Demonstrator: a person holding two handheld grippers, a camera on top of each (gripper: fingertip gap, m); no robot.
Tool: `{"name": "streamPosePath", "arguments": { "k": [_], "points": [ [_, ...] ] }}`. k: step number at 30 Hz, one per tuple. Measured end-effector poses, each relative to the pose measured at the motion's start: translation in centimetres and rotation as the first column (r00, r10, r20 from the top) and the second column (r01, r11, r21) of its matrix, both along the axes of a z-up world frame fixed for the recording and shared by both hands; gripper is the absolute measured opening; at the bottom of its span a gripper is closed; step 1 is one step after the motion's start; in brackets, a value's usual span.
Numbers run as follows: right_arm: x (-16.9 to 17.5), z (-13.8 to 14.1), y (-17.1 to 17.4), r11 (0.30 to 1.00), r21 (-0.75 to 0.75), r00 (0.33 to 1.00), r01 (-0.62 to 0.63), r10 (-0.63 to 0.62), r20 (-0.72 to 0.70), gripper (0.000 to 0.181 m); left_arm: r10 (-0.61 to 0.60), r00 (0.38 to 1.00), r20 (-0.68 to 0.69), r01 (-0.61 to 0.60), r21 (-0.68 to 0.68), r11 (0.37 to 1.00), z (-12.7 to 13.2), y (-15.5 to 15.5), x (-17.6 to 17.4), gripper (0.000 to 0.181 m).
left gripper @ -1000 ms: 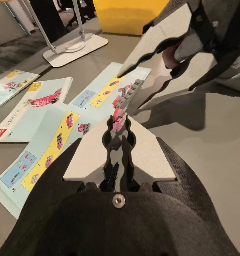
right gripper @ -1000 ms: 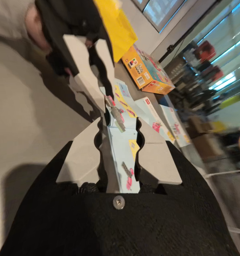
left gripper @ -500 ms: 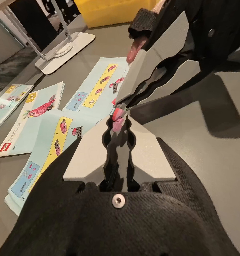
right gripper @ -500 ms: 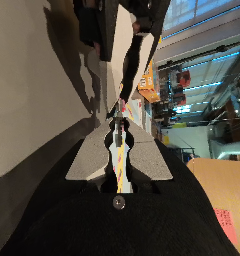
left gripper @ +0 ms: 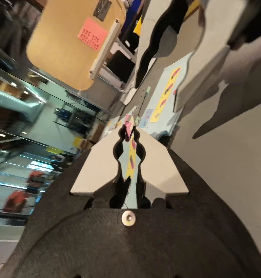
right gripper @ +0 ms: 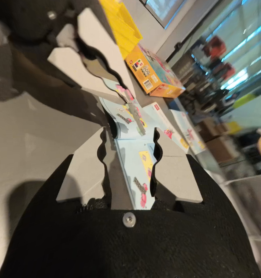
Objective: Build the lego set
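Observation:
My left gripper (left gripper: 129, 127) is shut on a small pink brick assembly (left gripper: 128, 120). A long grey plate (left gripper: 140, 105) sticks out from the pink bricks, away from the fingertips. My right gripper (right gripper: 129, 129) is open and empty, just short of the plate's free end (right gripper: 136, 118). In the right wrist view the left gripper (right gripper: 125, 100) reaches in from the upper left with the pink bricks (right gripper: 123, 91) in its tips. In the left wrist view the right gripper (left gripper: 155, 97) hangs open above the plate. Both are above the open instruction booklet (right gripper: 126, 152).
The grey table (right gripper: 36, 135) carries more booklets (right gripper: 173, 129), an orange set box (right gripper: 153, 75) and a yellow bag (right gripper: 122, 30). The left wrist view is strongly rolled and shows a white lamp base (left gripper: 128, 96) and a wooden panel (left gripper: 63, 48) beyond the table.
Half a second ago my right gripper was closed around the grey plate. It has now opened and drawn back. The plate stays on the pink bricks. My left gripper has rolled sideways.

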State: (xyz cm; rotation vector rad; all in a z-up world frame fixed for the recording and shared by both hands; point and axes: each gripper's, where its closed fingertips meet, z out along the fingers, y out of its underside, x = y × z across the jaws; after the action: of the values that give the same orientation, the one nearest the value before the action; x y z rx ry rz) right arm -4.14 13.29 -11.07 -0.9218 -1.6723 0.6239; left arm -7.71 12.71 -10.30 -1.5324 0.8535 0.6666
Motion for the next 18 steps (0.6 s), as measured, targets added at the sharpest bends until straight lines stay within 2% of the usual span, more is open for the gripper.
{"name": "streamPosePath", "arguments": {
  "k": [2,5,7,9,12,15,18],
  "points": [
    [0.0,-0.5,0.2,0.983,-0.185,0.999,0.005,0.004,0.048,0.057,0.005,0.99,-0.141,0.005,0.072,0.997,0.4,-0.1,0.0,0.009],
    [0.3,-1.6,-0.5,0.894,-0.447,0.99,-0.026,0.087,0.115,0.047,-0.016,0.945,-0.328,0.061,0.127,0.99,0.3,-0.5,0.9,0.009],
    [0.5,-1.8,-0.4,0.847,-0.531,0.987,-0.034,0.111,0.114,0.049,-0.061,0.919,-0.389,0.12,0.129,0.984,-0.1,-0.9,1.9,0.009],
    [0.8,-1.9,-0.7,0.813,-0.58,0.979,-0.056,0.158,0.126,0.039,-0.105,0.906,-0.41,0.167,0.119,0.979,-0.3,-1.2,2.7,0.009],
    [1.2,-2.5,-1.6,0.795,-0.601,0.962,-0.082,0.222,0.162,0.017,-0.136,0.905,-0.404,0.182,0.077,0.98,-1.0,-1.3,3.0,0.009],
    [0.9,-3.1,-1.3,0.847,-0.527,0.965,-0.067,0.19,0.182,0.016,-0.14,0.926,-0.351,0.164,0.039,0.986,-1.6,-1.1,2.7,0.011],
    [0.5,-2.6,-0.5,0.925,-0.375,0.982,-0.058,0.121,0.146,0.016,-0.102,0.981,-0.167,0.099,-0.031,0.995,-2.1,-0.4,2.0,0.038]
  ]
}}
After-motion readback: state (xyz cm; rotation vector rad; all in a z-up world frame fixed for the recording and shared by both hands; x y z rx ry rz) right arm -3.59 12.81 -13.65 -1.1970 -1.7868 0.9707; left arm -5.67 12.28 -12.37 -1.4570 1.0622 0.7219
